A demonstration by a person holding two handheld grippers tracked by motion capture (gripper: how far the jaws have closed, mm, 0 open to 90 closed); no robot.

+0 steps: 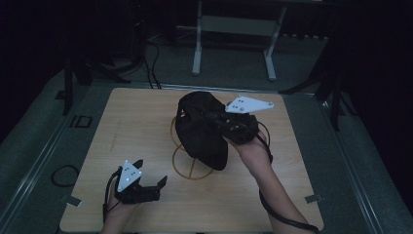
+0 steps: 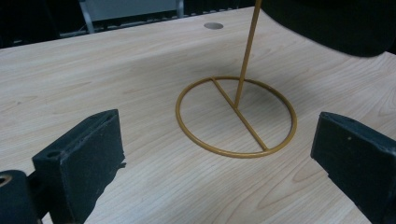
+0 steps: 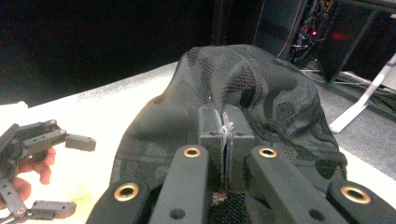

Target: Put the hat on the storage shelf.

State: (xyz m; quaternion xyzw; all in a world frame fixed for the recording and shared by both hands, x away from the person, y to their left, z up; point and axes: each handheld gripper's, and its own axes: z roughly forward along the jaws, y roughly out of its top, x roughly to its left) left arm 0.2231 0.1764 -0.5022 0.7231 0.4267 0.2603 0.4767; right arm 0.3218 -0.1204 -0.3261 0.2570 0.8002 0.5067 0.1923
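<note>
- Black mesh cap (image 1: 202,127) with a faint camouflage pattern hangs over the top of a thin gold wire stand (image 1: 191,168), near the middle of the light wooden tabletop (image 1: 141,126).
- Much of the stand is hidden under the cap in the high view; its ring base with one cross bar shows below the cloth, and a second gold loop peeks out at the cap's left edge.
- In the left gripper view the stand's upright rod runs up out of the picture, and the cap is a dark mass cut off at the top right corner.
- The room behind the tabletop is dark and hard to make out; pale frame legs (image 1: 197,46) stand on the floor there.
- Right tool (image 3: 225,133): jaws clenched together, pinching a fold of the cap's fabric between them.
- Left tool (image 1: 151,174): jaws spread wide, grasping nothing, low over the tabletop's front left, aimed at the ring base and apart from it.
- The right forearm reaches in from the lower right to the cap's right side; the left hand (image 1: 118,207) sits at the near edge.
</note>
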